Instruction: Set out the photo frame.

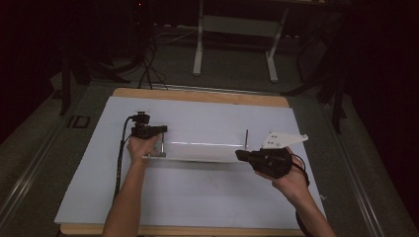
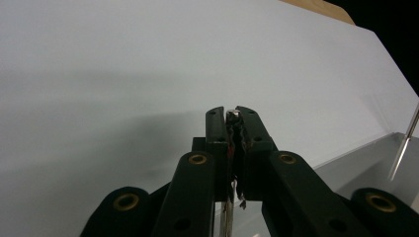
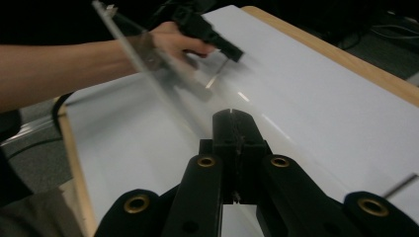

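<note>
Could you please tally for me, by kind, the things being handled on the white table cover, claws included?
Clear plastic panel: 1
Upright metal pins on it: 2, left pin, right pin
Claws: 2, left claw, right claw
Total: 5

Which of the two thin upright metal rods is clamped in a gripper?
The rod at the clear plate's left end, clamped by the shut left gripper; the right rod stands free.

A laboratory or test room, dimly lit: a wooden worktop (image 1: 197, 95) is lying under a plain white sheet (image 1: 207, 192), a white metal-framed stand (image 1: 237, 27) is standing on grey carpet (image 1: 232, 69) behind it, black cables (image 1: 148, 64) are trailing across the floor, and dark tripod legs (image 1: 74, 74) are flanking the setup
</note>
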`<state>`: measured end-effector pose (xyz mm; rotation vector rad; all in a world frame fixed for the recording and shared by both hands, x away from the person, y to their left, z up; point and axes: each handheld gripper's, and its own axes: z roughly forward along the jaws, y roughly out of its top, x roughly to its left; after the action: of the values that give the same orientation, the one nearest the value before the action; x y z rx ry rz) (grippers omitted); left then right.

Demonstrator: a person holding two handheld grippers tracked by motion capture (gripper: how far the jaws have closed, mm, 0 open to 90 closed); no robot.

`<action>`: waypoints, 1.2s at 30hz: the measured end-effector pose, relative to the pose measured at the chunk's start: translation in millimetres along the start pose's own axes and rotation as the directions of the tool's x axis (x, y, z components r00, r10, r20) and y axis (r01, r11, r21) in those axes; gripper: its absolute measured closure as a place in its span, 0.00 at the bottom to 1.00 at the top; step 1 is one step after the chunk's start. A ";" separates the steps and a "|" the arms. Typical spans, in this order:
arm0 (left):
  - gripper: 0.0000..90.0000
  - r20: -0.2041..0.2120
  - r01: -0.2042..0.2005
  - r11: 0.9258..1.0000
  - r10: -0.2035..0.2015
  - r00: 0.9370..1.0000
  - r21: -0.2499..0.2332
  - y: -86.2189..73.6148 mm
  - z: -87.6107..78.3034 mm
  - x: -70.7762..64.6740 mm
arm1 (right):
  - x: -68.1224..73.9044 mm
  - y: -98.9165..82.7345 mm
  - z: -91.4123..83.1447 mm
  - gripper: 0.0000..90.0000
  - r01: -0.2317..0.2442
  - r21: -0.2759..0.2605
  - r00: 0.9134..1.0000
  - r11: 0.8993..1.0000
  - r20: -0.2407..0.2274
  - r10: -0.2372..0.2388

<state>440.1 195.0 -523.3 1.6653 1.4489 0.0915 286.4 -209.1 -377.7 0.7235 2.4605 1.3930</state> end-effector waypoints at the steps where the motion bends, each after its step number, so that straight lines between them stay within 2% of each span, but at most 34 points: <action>1: 0.95 -0.002 -0.004 1.000 0.004 1.000 0.001 0.1 -0.2 -0.2 | 5.4 -1.8 0.3 1.00 0.007 -0.006 1.000 1.000 -0.004 -0.007; 9: 0.95 -0.002 -0.007 1.000 0.007 1.000 0.005 0.6 -0.5 -0.5 | 21.3 -12.2 0.5 1.00 -0.008 -0.057 0.999 0.998 -0.033 0.006; 14: 0.95 -0.002 0.007 1.000 -0.007 1.000 0.005 1.0 0.8 0.3 | 29.3 -21.5 6.7 1.00 -0.001 -0.041 0.999 0.999 -0.034 0.000; 20: 0.95 0.000 0.000 1.000 0.000 1.000 0.008 0.9 0.1 -0.1 | 24.0 -31.0 19.3 1.00 -0.037 -0.026 0.999 0.999 0.028 0.038; 25: 0.94 0.012 0.002 1.000 -0.002 1.000 -0.001 0.0 0.4 1.9 | 22.3 -31.0 22.1 1.00 -0.048 -0.048 0.997 0.998 0.052 0.050; 27: 0.93 0.016 -0.012 1.000 0.012 1.000 0.000 -0.1 -0.3 2.3 | 20.9 -30.7 23.6 1.00 -0.056 -0.055 0.997 0.997 0.055 0.059; 31: 0.87 0.001 -0.042 0.999 0.042 0.999 0.003 -1.1 -1.6 0.6 | 20.2 -31.2 27.3 1.00 -0.066 -0.050 0.996 0.997 0.048 0.069; 36: 0.79 0.002 -0.073 0.997 0.073 0.997 -0.001 -4.9 -2.8 -1.9 | 19.0 -30.5 28.0 1.00 -0.075 -0.061 0.996 0.995 0.048 0.078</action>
<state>434.2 194.5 -523.9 1.7169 1.3866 0.1310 272.5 -191.7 -417.4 0.8378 2.3657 1.4499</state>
